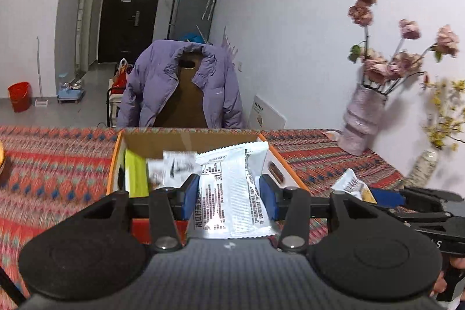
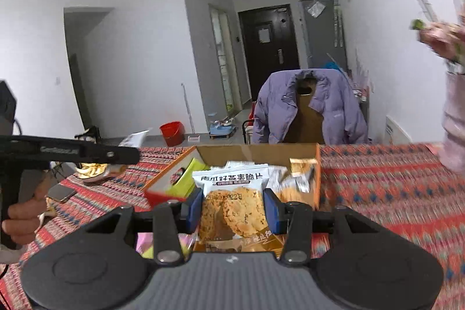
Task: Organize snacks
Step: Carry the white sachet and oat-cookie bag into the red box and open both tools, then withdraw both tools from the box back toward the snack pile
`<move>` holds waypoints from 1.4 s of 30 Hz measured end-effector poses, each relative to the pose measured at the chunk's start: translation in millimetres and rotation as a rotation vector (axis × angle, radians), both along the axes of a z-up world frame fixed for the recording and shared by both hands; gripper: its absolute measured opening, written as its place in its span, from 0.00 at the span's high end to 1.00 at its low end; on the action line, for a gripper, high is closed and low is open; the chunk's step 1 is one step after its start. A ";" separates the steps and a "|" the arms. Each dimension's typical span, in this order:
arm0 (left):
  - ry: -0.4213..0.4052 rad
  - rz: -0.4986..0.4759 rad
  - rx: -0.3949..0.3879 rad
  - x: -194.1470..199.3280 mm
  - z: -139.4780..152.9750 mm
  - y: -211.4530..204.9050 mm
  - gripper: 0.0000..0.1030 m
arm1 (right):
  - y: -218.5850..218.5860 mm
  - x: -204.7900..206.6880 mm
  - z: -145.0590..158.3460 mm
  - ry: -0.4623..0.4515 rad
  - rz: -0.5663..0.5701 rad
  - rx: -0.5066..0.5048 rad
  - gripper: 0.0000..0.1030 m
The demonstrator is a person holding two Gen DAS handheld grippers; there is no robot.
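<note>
My left gripper [image 1: 229, 195] is shut on a white cookie packet [image 1: 232, 191], printed back side up, held just in front of an open cardboard box [image 1: 186, 142] with orange edges. My right gripper [image 2: 232, 204] is shut on a cookie packet [image 2: 232, 205] that shows two oat cookies, held near the same box [image 2: 255, 150]. The box holds several white packets [image 2: 279, 173] and a yellow-green packet [image 1: 135, 173]. The right gripper with its packet also shows at the right edge of the left wrist view [image 1: 386, 195].
A red patterned cloth [image 1: 52, 164] covers the table. A pink vase of flowers [image 1: 363, 118] and a bottle with yellow sprigs [image 1: 424, 164] stand at the right. A chair with a purple jacket [image 1: 186, 83] stands behind the table. A smartwatch [image 2: 59, 192] lies at the left.
</note>
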State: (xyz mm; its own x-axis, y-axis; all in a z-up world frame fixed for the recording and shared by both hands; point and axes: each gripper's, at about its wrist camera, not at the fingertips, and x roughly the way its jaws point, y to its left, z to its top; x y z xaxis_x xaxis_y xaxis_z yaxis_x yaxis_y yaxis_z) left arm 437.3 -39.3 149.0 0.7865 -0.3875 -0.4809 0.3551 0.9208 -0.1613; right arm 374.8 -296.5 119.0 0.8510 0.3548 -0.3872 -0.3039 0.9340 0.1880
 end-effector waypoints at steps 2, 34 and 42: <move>0.026 -0.005 0.004 37.9 -5.6 -5.1 0.55 | 7.2 44.0 -2.6 0.032 0.011 -0.002 0.58; 0.183 0.031 0.103 178.6 -37.2 -6.4 0.29 | 33.3 192.6 -23.6 0.226 -0.058 -0.118 0.33; 0.068 0.045 0.098 76.7 20.1 29.1 0.02 | 18.0 121.1 39.7 0.128 -0.074 -0.136 0.14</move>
